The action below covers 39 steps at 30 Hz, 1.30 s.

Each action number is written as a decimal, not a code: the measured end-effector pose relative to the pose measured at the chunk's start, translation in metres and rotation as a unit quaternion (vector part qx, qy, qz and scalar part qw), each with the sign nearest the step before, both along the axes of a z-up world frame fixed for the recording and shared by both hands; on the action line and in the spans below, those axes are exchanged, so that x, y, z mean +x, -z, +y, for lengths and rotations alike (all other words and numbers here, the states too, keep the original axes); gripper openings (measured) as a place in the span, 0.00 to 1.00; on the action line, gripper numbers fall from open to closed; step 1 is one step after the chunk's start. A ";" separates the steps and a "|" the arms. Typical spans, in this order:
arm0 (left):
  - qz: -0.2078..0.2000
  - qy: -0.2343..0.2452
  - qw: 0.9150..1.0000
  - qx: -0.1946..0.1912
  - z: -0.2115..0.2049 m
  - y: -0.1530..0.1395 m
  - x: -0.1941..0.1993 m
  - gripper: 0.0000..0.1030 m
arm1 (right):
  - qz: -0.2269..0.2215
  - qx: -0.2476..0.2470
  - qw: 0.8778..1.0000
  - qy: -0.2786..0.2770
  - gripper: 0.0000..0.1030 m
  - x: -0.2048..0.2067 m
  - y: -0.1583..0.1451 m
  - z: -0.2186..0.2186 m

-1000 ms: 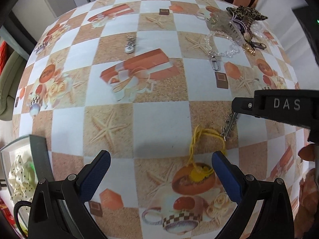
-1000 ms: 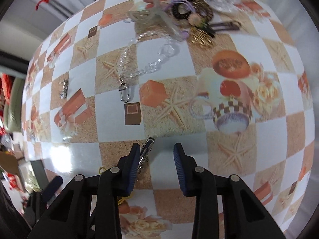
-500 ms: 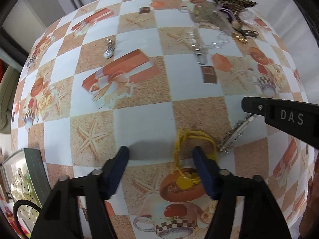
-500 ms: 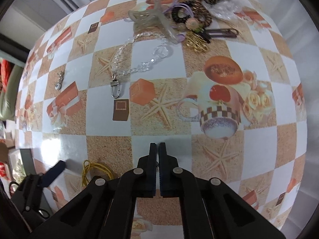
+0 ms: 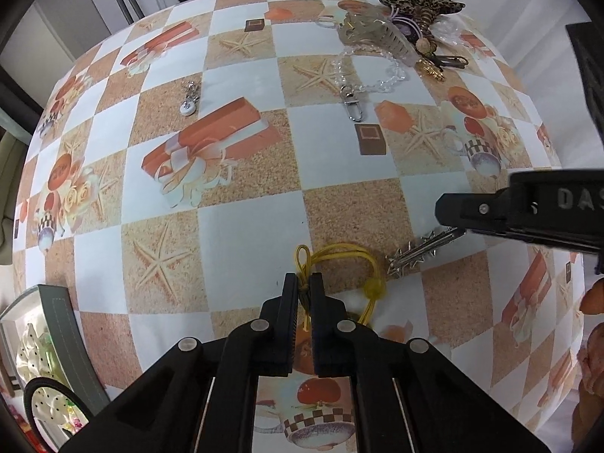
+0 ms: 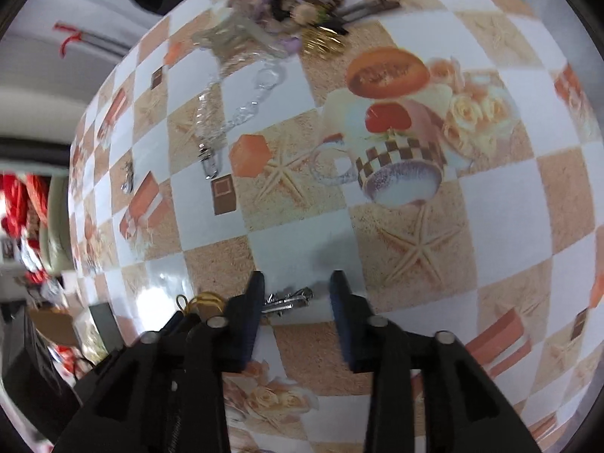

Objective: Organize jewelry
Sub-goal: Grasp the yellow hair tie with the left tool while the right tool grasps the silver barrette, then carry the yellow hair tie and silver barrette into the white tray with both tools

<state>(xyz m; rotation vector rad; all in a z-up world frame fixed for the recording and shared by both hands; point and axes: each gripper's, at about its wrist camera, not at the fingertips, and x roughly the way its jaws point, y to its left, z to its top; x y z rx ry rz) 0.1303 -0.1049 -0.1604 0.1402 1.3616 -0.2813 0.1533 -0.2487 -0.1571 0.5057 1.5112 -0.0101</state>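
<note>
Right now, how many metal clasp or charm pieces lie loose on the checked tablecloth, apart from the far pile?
3: small silver charm far left, silver swivel clasp on the clear bead chain, spiky silver hair clip beside the yellow cord. The pile may hide more.

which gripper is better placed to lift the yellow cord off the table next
Left. The left gripper is shut on the yellow cord, while the right gripper is open over the silver hair clip.

Looped yellow cord bracelet [image 5: 341,264] beside silver star hair clip [image 5: 422,247]
</note>
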 end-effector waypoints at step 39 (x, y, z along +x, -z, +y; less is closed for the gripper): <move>-0.005 -0.008 0.999 -0.047 0.057 -0.027 -0.032 0.10 | -0.051 -0.038 0.980 -0.189 0.12 -0.042 -0.019 0.025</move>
